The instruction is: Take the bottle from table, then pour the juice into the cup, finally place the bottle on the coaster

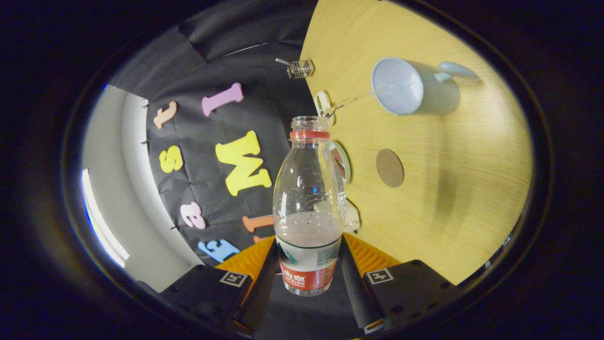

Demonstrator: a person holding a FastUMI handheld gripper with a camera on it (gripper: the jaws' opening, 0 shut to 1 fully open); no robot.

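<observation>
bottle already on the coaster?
No: the bottle is clamped between the gripper fingers, while the coaster lies bare on the table beyond.

1 bottle (308,208), 1 cup (409,87), 1 coaster (390,167), 1 gripper (307,276) w/ 2 fingers (264,278)

Wooden table (472,189), small wire-cage obj (300,69) at its edge, white clips (322,102) nearby

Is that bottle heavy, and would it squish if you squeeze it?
Probably light: the bottle looks mostly empty, with little liquid left. Its thin clear plastic would likely dent under the fingers pressing its sides. With no cap on, it could spill when tipped.
</observation>
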